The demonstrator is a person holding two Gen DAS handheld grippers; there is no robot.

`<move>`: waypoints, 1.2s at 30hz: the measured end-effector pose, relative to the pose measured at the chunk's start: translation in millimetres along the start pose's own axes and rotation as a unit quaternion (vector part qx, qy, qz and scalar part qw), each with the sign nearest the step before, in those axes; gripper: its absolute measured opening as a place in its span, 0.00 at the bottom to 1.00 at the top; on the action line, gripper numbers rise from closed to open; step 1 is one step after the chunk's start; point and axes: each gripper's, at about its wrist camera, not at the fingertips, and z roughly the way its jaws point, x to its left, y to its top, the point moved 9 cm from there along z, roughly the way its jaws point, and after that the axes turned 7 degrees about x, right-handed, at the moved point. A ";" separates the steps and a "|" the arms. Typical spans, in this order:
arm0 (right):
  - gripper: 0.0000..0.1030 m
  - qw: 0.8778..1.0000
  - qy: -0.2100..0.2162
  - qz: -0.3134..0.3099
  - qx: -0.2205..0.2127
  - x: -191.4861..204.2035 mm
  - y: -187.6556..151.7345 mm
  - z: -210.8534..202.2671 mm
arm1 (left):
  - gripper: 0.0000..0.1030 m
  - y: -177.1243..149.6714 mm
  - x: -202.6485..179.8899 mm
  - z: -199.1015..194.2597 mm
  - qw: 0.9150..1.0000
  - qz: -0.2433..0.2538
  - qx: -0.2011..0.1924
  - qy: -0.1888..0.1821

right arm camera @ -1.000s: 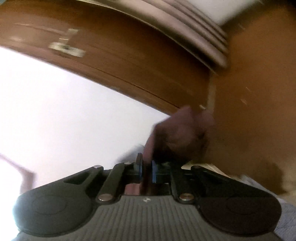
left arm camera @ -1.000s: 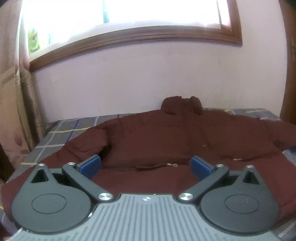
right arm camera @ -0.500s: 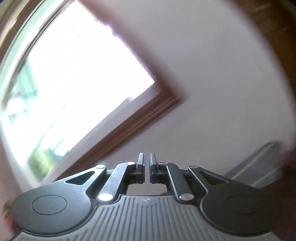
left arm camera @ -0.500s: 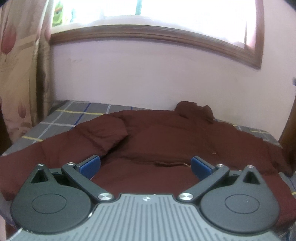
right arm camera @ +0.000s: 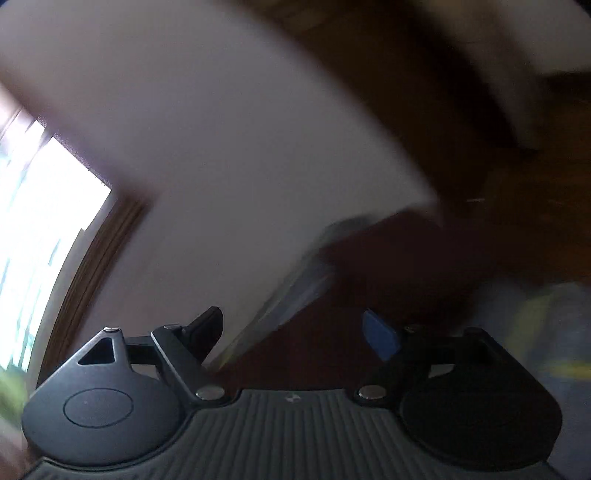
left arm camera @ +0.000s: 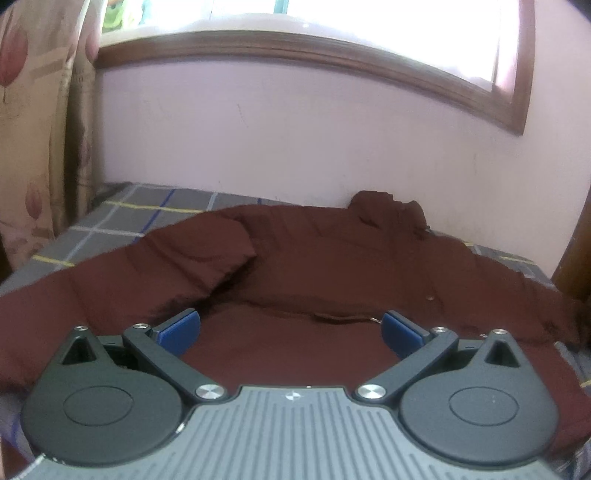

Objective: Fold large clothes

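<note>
Jacket (left arm camera: 332,266), maroon, spread flat on checked bed (left arm camera: 122,218) under window (left arm camera: 332,22), collar near wall. Left gripper (left arm camera: 291,326) above hem, jaws wide, empty. Right gripper (right arm camera: 295,332) blurred, jaws just opened, nothing between.

right gripper (right arm camera: 293,328): its jaws have just been opening; a second ago they were pinched on a fold of dark red cloth, half a second ago together on nothing, now wide apart with nothing between them.
right wrist view: badly blurred; it has swung from the window to the dark red jacket (right arm camera: 388,258) and the wall.
left wrist view: the jacket (left arm camera: 332,266) has slid rightward in the picture, collar now right of centre; more curtain (left arm camera: 40,129) shows at left.
</note>
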 end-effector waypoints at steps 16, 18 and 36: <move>1.00 0.914 0.133 0.384 0.003 -90.6 -20.7 91.0 | 1.00 -9.1 -40.4 0.6 0.998 0.056 0.004 0.001; 0.99 0.912 0.123 0.389 -0.030 -94.3 -15.5 96.5 | 1.00 -9.2 -38.9 0.9 0.999 0.054 0.005 0.002; 0.10 0.977 0.140 -0.156 -0.031 241.4 -8.6 53.7 | 1.00 -5.7 14.9 -5.7 1.000 -0.011 -0.001 -0.004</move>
